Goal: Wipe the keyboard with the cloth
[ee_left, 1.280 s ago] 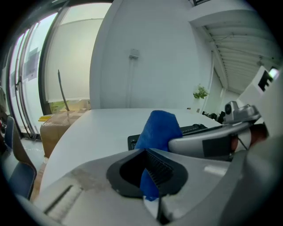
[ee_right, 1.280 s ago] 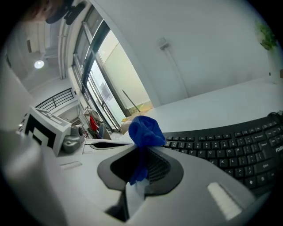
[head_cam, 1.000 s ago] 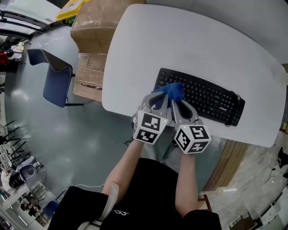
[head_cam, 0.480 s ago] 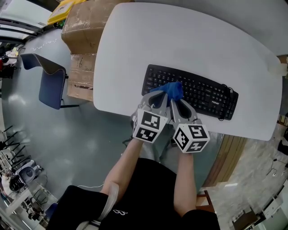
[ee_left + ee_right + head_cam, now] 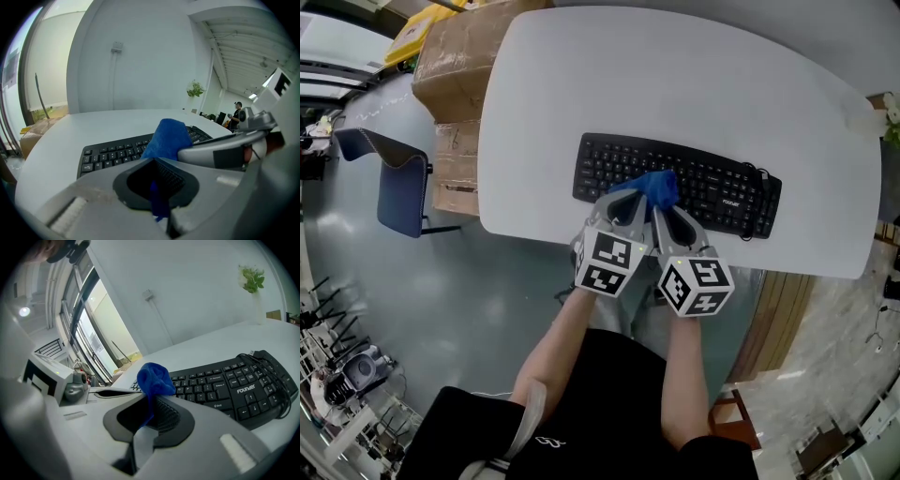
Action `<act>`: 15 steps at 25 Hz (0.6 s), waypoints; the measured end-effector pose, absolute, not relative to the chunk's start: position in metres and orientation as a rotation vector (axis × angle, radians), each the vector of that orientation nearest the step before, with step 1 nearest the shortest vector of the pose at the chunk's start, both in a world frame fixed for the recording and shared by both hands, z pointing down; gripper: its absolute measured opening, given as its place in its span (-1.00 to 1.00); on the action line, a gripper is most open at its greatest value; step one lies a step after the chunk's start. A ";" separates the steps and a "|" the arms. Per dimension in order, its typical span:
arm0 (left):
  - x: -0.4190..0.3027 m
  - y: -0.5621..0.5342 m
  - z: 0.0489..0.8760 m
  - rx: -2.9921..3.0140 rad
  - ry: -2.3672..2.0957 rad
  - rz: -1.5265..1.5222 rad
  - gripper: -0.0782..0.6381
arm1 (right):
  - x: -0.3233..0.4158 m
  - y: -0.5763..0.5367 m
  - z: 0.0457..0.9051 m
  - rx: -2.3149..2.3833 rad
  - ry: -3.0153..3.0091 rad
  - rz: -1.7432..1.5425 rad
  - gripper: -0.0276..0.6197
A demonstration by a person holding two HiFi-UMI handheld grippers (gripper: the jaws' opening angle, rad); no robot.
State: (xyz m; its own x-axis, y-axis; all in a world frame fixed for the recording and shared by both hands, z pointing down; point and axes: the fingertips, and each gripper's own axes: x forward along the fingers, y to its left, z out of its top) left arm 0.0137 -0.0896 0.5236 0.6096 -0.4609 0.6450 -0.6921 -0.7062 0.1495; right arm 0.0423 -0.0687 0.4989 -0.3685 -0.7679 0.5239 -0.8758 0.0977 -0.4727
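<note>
A black keyboard (image 5: 712, 183) lies across the white table (image 5: 675, 84), near its front edge. A bunched blue cloth (image 5: 656, 187) rests on the keyboard's front middle keys. My left gripper (image 5: 630, 199) and right gripper (image 5: 661, 204) sit side by side, both shut on the cloth. In the left gripper view the blue cloth (image 5: 166, 138) bulges past the shut jaws, with the keyboard (image 5: 110, 154) behind. In the right gripper view the cloth (image 5: 153, 378) stands above the jaws, with the keyboard (image 5: 225, 385) to the right.
Cardboard boxes (image 5: 455, 56) stand on the floor left of the table. A blue chair (image 5: 398, 183) is further left. The keyboard's cable (image 5: 759, 197) coils at its right end. A potted plant (image 5: 251, 280) stands at the table's far side.
The table and keyboard have slid left and slightly up in the head view as the head camera shifted. Both grippers stay shut on the cloth on the keyboard's front.
</note>
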 end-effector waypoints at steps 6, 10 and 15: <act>0.034 -0.085 0.526 2.463 -0.896 0.832 -0.79 | 0.062 -0.063 0.501 1.701 -2.194 1.131 -0.80; 0.048 -0.082 0.525 2.473 -0.872 0.839 -0.79 | 0.075 -0.059 0.500 1.723 -2.179 1.136 -0.80; 0.065 -0.077 0.526 2.480 -0.842 0.852 -0.79 | 0.092 -0.054 0.502 1.750 -2.158 1.148 -0.80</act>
State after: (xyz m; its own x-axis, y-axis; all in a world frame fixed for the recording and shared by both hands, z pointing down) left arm 0.0650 -0.0773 0.5264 0.6356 -0.4135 0.6519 -0.6475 -0.7455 0.1584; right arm 0.0921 -0.0539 0.5015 -0.3163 -0.7806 0.5391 -0.8833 0.0350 -0.4676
